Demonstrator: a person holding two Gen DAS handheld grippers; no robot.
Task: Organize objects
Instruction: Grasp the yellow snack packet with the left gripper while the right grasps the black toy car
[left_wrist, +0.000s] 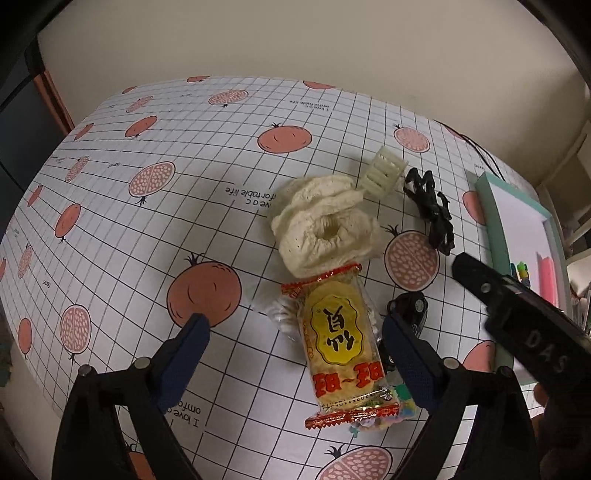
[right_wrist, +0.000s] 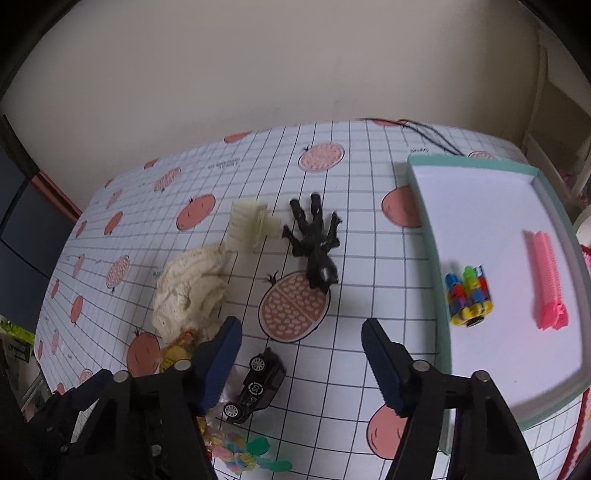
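While both claws, left gripper (left_wrist: 295, 354) and right gripper (right_wrist: 301, 360), are held open and empty, the yellow plastic-wrapped rice cracker packet (left_wrist: 341, 350) beside the shallow mint-rimmed white tray (right_wrist: 424, 206) is judged next for grasping.

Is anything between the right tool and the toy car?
Nothing visible. The right tool is open, and the black toy car lies on the table just below its gap, on its side.

A plain cream wall (right_wrist: 258, 74) fills the view from ten to two o'clock behind the table (left_wrist: 147, 229), its grid cloth printed with pomegranates. Dark furniture (right_wrist: 22, 218) sits at nine o'clock, pale shelving (right_wrist: 554, 110) at three.
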